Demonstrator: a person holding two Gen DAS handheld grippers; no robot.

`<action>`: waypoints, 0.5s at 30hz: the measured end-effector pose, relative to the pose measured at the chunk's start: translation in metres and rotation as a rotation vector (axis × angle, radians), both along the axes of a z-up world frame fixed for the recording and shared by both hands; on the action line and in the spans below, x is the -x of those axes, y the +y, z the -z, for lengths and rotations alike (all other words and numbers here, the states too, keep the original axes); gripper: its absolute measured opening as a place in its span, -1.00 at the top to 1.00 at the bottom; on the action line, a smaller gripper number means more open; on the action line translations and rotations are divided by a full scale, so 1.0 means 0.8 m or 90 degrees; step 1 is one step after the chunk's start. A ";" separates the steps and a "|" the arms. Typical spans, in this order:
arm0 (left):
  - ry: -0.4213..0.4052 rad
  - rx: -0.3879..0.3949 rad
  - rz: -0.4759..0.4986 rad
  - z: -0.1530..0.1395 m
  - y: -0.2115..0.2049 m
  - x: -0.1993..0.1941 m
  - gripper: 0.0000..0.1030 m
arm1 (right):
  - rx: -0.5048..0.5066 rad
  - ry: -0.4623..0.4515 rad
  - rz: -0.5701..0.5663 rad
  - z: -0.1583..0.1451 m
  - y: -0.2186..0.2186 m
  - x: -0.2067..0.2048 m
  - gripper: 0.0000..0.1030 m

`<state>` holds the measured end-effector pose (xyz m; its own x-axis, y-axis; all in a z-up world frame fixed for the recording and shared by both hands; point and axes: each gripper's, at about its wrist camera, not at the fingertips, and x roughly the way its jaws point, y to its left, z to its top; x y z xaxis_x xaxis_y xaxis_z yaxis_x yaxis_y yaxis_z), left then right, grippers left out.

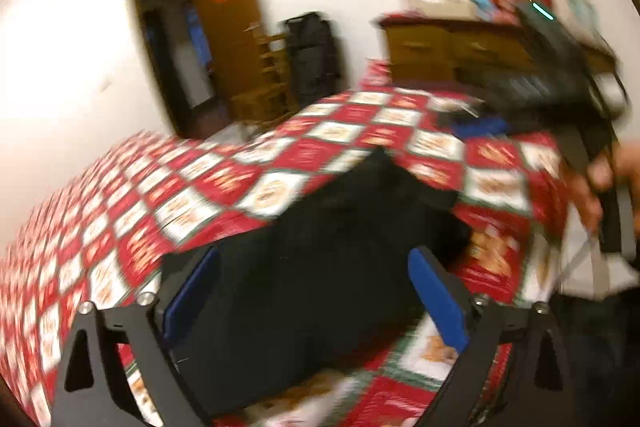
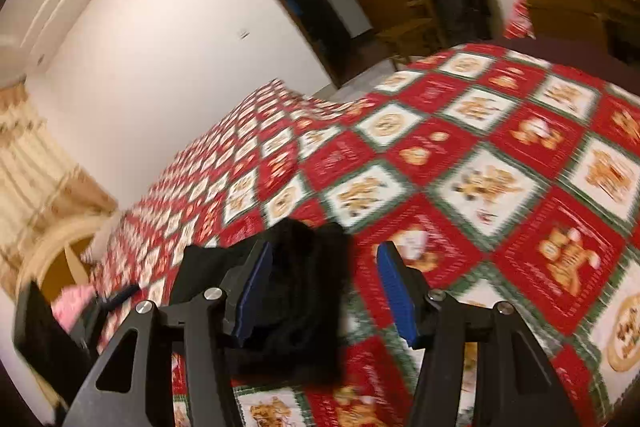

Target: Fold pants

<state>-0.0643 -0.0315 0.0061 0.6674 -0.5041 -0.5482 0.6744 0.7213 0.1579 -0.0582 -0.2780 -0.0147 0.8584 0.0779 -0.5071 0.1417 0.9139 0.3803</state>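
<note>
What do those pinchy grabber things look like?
Each gripper, left and right, has black angular metal arms with triangle cut-outs, silver screws and flat blue pads. The person wears a light grey top.

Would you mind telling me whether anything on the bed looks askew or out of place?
Nothing stands out. The black pants lie in a folded, somewhat bunched stack on the checked bedspread, which ripples slightly toward the far wall.
</note>
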 end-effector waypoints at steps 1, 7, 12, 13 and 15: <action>0.004 0.008 -0.026 0.000 0.008 -0.012 -0.94 | 0.033 0.009 -0.012 0.000 0.016 -0.008 -0.10; 0.088 0.043 -0.206 0.017 0.049 -0.084 -0.94 | 0.261 0.048 -0.054 0.021 0.097 -0.034 -0.10; 0.111 0.031 -0.239 0.039 0.060 -0.096 -0.94 | 0.314 0.107 -0.034 0.059 0.091 -0.043 -0.10; 0.115 0.026 -0.245 0.042 0.061 -0.098 -0.94 | 0.289 0.107 -0.036 0.063 0.082 -0.043 -0.10; 0.127 0.026 -0.253 0.049 0.065 -0.100 -0.94 | 0.226 0.100 -0.041 0.068 0.065 -0.041 -0.11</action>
<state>0.0157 0.0202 -0.0328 0.6967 -0.2540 -0.6709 0.3584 0.9334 0.0188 -0.0256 -0.2261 -0.0690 0.7673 -0.0746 -0.6370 0.1111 0.9937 0.0174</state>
